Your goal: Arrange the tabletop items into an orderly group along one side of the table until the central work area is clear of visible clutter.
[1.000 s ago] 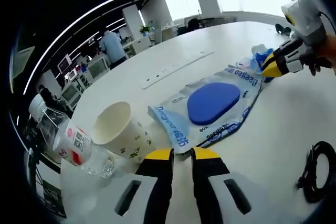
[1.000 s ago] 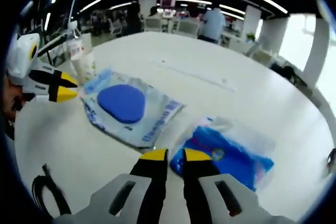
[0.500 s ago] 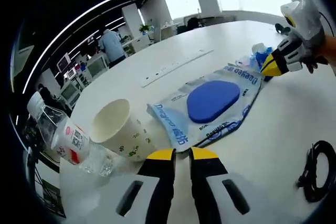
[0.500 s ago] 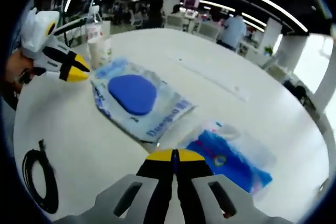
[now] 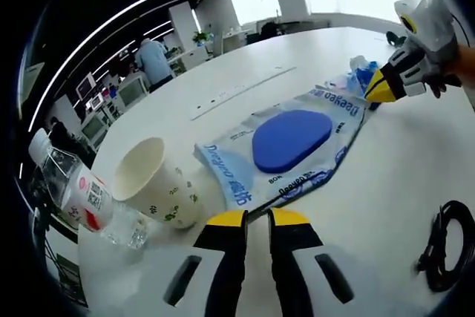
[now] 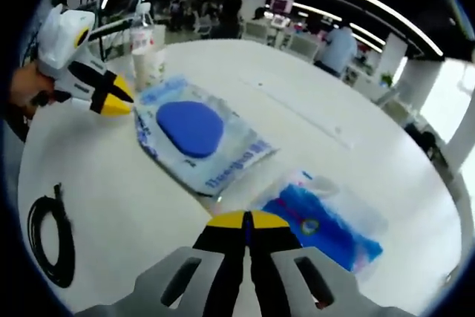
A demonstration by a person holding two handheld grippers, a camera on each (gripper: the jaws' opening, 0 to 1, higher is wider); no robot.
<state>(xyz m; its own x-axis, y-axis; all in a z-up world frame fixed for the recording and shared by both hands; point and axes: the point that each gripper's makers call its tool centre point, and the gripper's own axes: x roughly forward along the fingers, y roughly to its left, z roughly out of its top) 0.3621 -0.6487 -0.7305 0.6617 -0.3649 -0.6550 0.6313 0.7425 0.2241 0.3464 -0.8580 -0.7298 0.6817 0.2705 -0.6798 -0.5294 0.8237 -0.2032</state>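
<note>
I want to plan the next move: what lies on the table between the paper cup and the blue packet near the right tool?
In the left gripper view, the clear bag with the blue pad lies between the paper cup and the blue packet.

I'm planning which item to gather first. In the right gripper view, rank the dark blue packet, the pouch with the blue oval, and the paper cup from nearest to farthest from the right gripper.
1. Dark blue packet: just right of the right gripper.
2. Pouch with the blue oval: mid-table, up and left.
3. Paper cup: far edge, beside a bottle.
</note>
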